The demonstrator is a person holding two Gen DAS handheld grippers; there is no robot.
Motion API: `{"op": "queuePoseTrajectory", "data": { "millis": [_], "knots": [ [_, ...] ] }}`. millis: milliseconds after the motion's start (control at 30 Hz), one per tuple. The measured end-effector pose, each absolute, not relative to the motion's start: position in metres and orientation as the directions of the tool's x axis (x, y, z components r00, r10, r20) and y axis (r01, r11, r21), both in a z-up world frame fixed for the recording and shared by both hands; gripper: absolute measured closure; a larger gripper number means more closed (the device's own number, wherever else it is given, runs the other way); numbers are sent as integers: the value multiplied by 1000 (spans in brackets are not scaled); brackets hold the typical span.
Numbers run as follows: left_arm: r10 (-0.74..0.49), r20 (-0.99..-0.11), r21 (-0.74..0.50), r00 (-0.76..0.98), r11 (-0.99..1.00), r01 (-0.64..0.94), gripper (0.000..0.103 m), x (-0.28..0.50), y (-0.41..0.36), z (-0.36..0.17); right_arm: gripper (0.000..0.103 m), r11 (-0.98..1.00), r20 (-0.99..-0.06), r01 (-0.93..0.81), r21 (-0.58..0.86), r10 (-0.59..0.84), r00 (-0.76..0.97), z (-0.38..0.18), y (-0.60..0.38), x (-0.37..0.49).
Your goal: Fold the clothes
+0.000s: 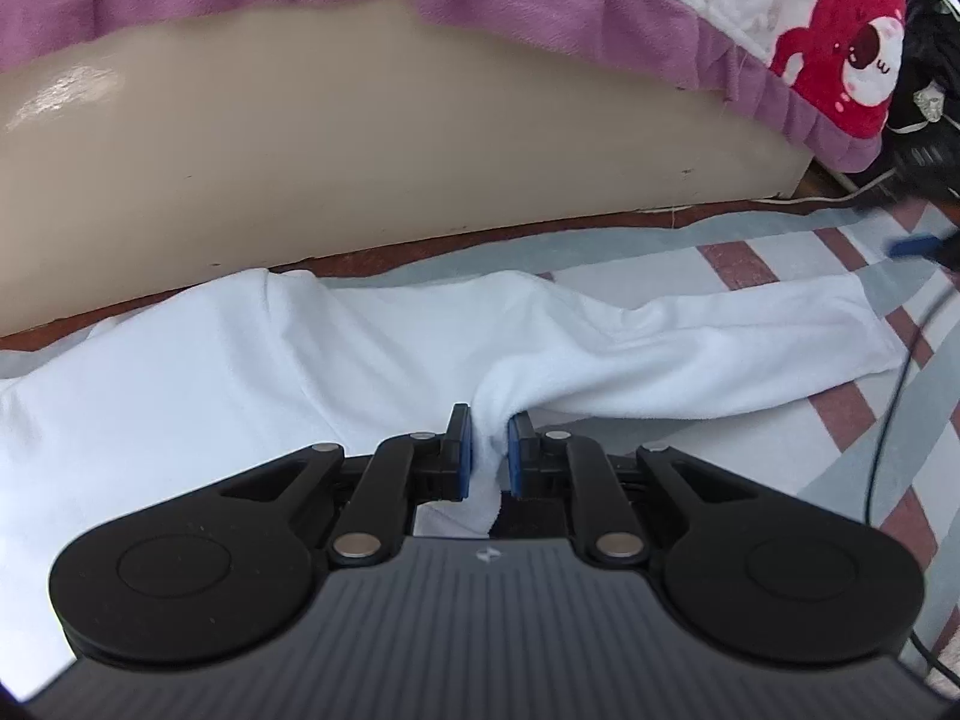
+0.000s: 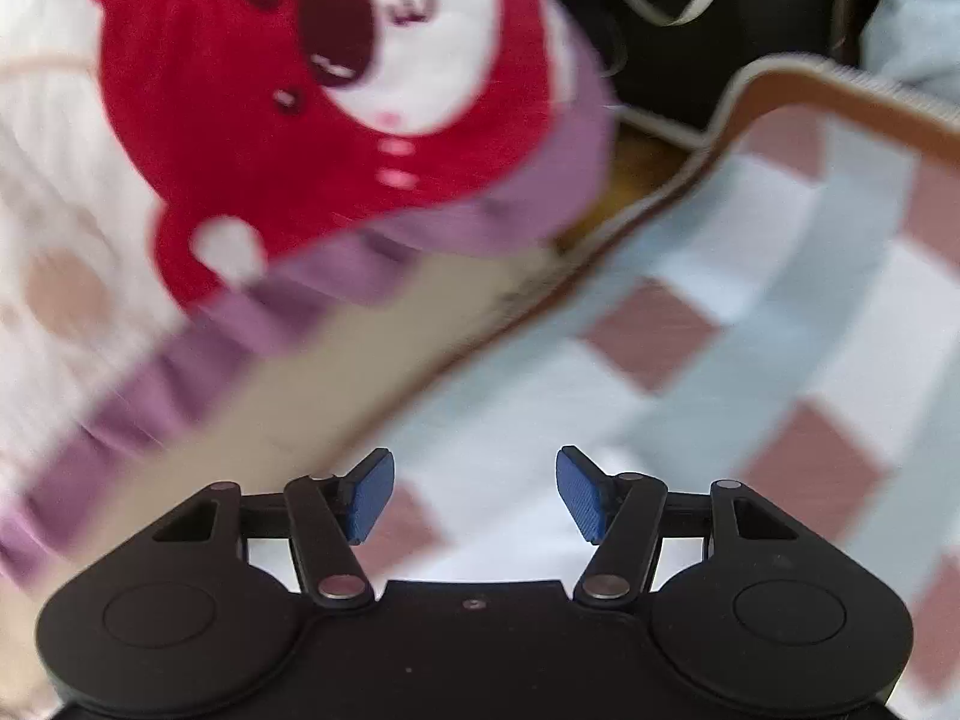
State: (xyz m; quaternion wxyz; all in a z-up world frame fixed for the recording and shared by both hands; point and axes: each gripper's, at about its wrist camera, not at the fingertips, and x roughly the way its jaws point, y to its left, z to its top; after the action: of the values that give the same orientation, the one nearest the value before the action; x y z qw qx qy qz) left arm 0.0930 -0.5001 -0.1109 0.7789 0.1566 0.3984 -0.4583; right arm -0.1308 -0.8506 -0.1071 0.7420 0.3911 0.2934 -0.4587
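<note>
On the checked blue, white and brick-red floor mat (image 1: 852, 414), beside a beige bed base (image 1: 360, 138), lies 1 soft white cloth garment (image 1: 240, 360), spread flat with 1 long sleeve (image 1: 750, 330) trailing right. It looks light, limp and easily bunched, best gripped at hems or sleeve ends. The left hand-held gripper (image 1: 489, 453) pinches a gathered fold of it between 2 blue pads (image 1: 517, 456). The right hand-held gripper (image 2: 475, 495) stands wide and empty above the mat. 1 purple-frilled blanket with a red bear (image 2: 252, 120) hangs over the bed.
</note>
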Motion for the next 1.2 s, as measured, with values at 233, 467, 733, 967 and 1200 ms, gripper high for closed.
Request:
{"op": "queuePoseTrajectory", "data": {
  "millis": [233,467,733,967,1200],
  "knots": [
    [-554,-794,-151,250,579,801,92,103,-510,-125,37,314,-888,939,144,-379,262,-139,-852,-139],
    [-532,-814,-130,233,558,820,92,106,-514,-137,37,362,-915,924,121,-320,245,-155,-851,-139],
    [-587,-735,18,339,483,875,92,86,-518,-129,95,470,-827,868,162,-414,379,-124,-836,-130],
    [-714,-670,-84,203,345,935,94,61,-528,-101,97,332,-565,943,2,-778,275,-48,-813,-148],
    [-565,-822,-177,64,360,916,38,61,-548,-135,95,251,-683,939,-237,-730,23,-93,-833,-135]
  ]
}}
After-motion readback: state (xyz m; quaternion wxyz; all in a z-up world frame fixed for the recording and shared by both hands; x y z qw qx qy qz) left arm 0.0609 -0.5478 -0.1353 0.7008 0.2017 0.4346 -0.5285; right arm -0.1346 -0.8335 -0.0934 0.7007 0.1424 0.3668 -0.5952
